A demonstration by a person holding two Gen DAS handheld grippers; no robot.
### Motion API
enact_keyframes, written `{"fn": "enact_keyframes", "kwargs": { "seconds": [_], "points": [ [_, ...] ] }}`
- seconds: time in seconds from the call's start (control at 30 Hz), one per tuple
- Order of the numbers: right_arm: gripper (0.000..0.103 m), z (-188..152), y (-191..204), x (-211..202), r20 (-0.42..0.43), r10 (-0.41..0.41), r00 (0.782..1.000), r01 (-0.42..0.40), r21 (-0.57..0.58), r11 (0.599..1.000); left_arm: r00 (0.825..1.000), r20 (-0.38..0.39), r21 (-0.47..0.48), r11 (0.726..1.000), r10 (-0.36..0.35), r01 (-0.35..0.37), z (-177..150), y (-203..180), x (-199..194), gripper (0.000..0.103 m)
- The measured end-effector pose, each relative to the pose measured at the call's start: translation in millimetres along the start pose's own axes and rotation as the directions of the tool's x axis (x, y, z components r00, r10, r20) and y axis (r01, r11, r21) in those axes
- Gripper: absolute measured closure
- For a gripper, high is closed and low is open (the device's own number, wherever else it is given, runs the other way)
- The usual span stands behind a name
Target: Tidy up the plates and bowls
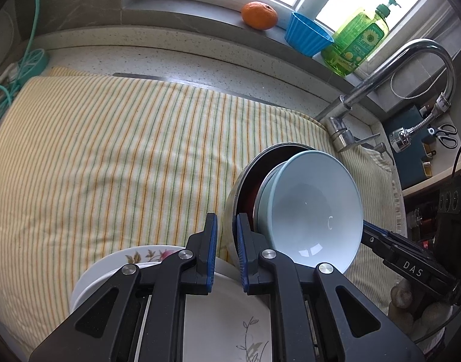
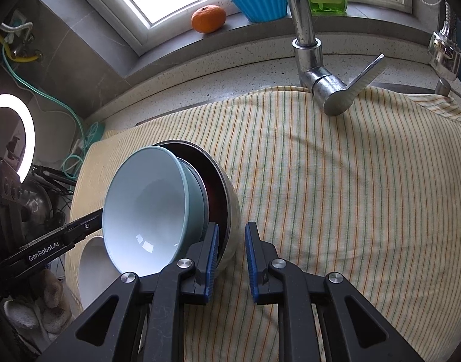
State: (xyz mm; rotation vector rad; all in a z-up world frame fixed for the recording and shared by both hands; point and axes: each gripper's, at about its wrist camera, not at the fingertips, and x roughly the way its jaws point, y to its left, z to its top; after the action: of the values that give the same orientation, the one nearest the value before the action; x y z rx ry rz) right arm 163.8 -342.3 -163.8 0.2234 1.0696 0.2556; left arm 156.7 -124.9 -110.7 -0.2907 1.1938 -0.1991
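Steel shows at the back of a nested stack: a metal bowl (image 2: 230, 208) tipped up on its side on the striped cloth (image 2: 336, 196) that covers the desk, with a dark dish inside it and a pale blue bowl (image 2: 146, 208) in front, all mouths turned toward the person. The stack sits between the two hands, each reaching a rim edge from its own side.

The right gripper (image 2: 232, 256) has its fingers nearly closed across the metal bowl's rim, one blue pad inside the wall and the other outside; it looks like a pinch on the steel, though the outer pad's contact is hard to judge. The left gripper (image 1: 227, 250) is likewise narrowed on the opposite edge of that metal rim.

Below the left hand lie a flowered plate (image 1: 134, 256) and a white plate (image 1: 218, 316) with a grey leaf sprig. Setting the stack down flat or lifting it looks like the coming move, and both hands sit equally close.
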Motion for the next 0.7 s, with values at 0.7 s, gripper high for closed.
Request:
{"fn": "enact_keyframes", "kwargs": {
  "seconds": [0.7],
  "points": [
    [0.094, 6, 1, 11, -0.043, -0.01, 0.999, 0.011, 0.026, 1.0, 1.0, -0.021, -0.004, 1.0, -0.001, 0.001, 4, -6, 9, 0.097]
  ]
}}
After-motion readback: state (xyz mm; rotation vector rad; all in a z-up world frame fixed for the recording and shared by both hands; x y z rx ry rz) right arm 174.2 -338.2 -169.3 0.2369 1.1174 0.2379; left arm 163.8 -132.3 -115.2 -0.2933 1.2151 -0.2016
